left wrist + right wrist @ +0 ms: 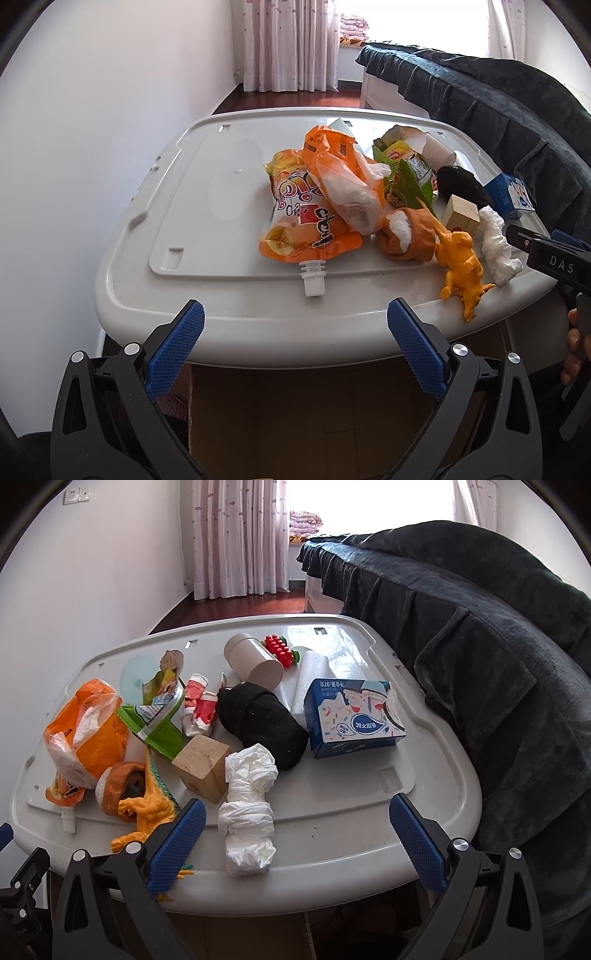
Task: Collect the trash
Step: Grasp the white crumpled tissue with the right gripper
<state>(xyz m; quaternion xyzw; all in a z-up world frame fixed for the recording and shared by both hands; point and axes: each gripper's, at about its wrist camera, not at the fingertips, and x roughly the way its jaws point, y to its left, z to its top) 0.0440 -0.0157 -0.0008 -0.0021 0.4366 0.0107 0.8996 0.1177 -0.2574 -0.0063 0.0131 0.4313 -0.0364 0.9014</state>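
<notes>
the left gripper (295, 325) is held wide apart and empty at the near edge of the white lid (207, 192), and just ahead of it lies the orange drink pouch (295, 229), spout pointed back toward the jaws, judged an easy first pick. one orange plastic bag (343, 177) is draped on the pouch, one green wrapper (406, 181) is seen further right. the right gripper (297, 830) is also spread wide, nothing gripped, and the crumpled tissue (247, 812) is framed just ahead between its fingers, likely lined up for a grasp. beyond it are counted one wooden block (203, 768), one black sock (262, 723), one blue box (351, 716) to the right. one yellow toy dinosaur (147, 812) is tucked by the left finger, probably not trash.
</notes>
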